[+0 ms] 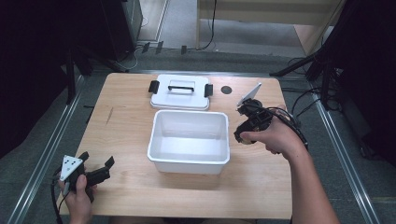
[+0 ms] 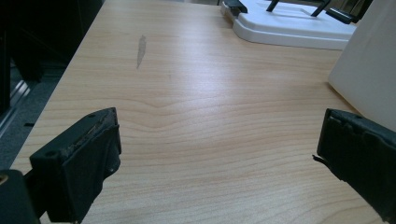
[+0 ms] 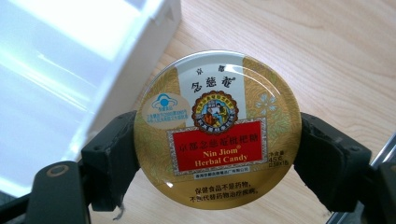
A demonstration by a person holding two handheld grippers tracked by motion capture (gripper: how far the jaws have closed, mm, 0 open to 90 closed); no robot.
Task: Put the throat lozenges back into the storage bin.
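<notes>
The right hand-held gripper (image 3: 217,154) grasps a round gold metal candy tin (image 3: 216,128) with a red label, its two black jaws pressing on opposite edges of the tin, roughly half open around it. In the high view this right hand-held gripper (image 1: 246,122) is held above the light wooden counter (image 1: 126,135), just beside the right wall of the open white rectangular plastic box (image 1: 189,161). The left hand-held gripper (image 1: 95,169) sits low at the counter's near left corner, jaws spread wide and released, with bare wood between them. A white lid with black handle and clips (image 1: 180,93) lies flat behind the box.
</notes>
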